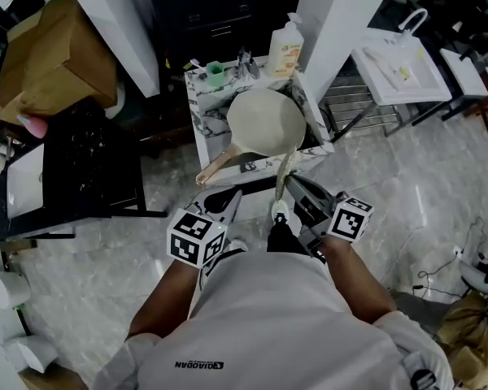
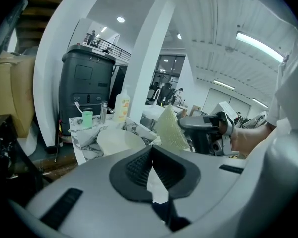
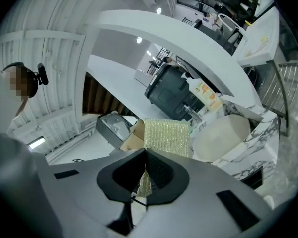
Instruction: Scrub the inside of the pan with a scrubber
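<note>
Though clamped shut on the scrubber (image 3: pixel 166 135), grips only its lower edge with the right gripper (image 3: pixel 145 157): may fold or slip on contact. Leaves the pan (image 1: pixel 264 120) loose on the marble stand (image 1: pixel 202 126) at twelve o'clock, handle (image 1: pixel 220 166) toward seven; may skid under scrubbing, with left gripper (image 2: pixel 151 155) closed, empty.

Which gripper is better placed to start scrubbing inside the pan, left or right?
Right: the right gripper is shut on the scrubber, facing the pan. The left gripper is shut on nothing, so it can't scrub.
</note>
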A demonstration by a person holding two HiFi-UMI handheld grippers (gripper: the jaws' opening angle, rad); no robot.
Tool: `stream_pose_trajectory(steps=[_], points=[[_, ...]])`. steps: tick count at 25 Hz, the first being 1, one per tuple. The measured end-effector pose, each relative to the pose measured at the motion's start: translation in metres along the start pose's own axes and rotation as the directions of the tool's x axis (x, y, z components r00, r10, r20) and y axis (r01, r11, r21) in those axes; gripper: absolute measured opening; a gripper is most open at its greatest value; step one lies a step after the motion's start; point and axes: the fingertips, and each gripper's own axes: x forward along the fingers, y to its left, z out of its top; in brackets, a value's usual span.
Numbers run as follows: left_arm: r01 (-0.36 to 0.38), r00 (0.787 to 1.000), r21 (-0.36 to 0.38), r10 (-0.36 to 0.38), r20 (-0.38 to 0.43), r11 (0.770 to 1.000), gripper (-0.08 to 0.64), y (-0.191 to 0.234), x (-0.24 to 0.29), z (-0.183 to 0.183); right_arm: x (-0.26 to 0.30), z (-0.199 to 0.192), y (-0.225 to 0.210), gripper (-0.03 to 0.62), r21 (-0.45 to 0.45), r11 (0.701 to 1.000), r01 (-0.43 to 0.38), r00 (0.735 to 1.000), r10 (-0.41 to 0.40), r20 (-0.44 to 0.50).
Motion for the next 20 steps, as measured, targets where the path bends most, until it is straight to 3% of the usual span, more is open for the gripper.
stream_pose_trajectory(steps=[8, 14, 20], points=[[-0.024, 0.997, 0.019, 0.022, 0.068, 1.0, 0.014, -0.014, -0.001, 0.025, -0.023, 0.021, 0.003, 0.044, -0.058, 0.998, -0.012, 1.0, 0.012, 0.008], [-0.065, 0.991, -0.016, 0.066, 0.114, 0.998, 0.015, -0.034, 0.018, 0.044, -0.038, 0.042, -0.007, 0.044, -0.079, 0.996, -0.047, 0.998, 0.042, -0.055], [-0.132, 0.985, -0.005, 0.132, 0.111, 0.991, 0.014, -0.044, 0.037, 0.046, -0.05, 0.056, -0.015, 0.044, -0.08, 0.992, -0.102, 0.991, 0.094, -0.097]])
